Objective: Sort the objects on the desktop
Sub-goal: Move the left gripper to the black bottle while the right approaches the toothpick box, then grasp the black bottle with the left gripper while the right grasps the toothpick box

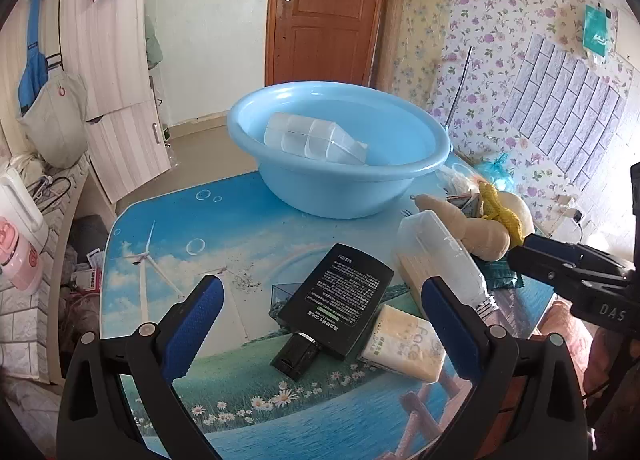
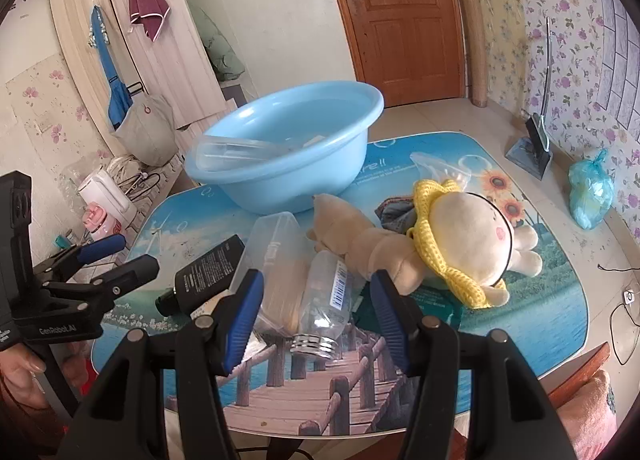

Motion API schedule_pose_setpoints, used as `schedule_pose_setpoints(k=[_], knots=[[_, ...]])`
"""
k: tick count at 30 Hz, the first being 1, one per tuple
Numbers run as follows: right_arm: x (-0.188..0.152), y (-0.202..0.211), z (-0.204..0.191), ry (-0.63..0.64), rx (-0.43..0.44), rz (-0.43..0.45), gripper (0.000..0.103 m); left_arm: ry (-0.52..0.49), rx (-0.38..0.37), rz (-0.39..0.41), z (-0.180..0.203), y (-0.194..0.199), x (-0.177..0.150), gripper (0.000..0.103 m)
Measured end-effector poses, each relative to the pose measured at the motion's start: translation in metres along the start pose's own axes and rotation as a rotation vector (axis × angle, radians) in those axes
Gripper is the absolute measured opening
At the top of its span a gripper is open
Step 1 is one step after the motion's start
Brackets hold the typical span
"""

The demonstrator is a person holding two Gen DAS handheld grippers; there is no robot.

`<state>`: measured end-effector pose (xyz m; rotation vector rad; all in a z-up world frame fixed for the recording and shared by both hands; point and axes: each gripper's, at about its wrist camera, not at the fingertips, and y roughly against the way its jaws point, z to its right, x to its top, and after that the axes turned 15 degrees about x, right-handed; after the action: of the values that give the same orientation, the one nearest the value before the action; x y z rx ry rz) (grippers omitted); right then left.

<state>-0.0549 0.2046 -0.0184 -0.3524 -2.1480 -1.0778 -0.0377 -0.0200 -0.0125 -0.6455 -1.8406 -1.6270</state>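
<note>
Both grippers, left gripper [image 1: 322, 324] and right gripper [image 2: 316, 316], stood spread and empty; black bottle [image 1: 334, 302], soap [image 1: 404, 346] and clear bottle [image 2: 326, 300] crowded the table's [image 1: 168, 227] near edge; grasping one risked dragging neighbours off.

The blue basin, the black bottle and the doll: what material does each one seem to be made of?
Basin: probably moulded plastic, smooth, with a soft sheen on its rolled rim.
Black bottle: likely plastic, matte, flat-sided, with printed text; the look leaves it open.
Doll: soft plush fabric with a fuzzy surface; its yellow collar looks knitted or crocheted.
</note>
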Motion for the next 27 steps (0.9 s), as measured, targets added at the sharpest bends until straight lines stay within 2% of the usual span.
schedule_pose_setpoints(k=[15, 27], knots=[[-0.010, 0.003, 0.012, -0.018, -0.032, 0.009, 0.055, -0.002, 0.027, -0.035, -0.005, -0.013, -0.015, 0.100], [-0.018, -0.005, 0.020, -0.036, -0.044, -0.020, 0.055, 0.006, 0.028, -0.072, -0.015, -0.035, -0.031, 0.100]])
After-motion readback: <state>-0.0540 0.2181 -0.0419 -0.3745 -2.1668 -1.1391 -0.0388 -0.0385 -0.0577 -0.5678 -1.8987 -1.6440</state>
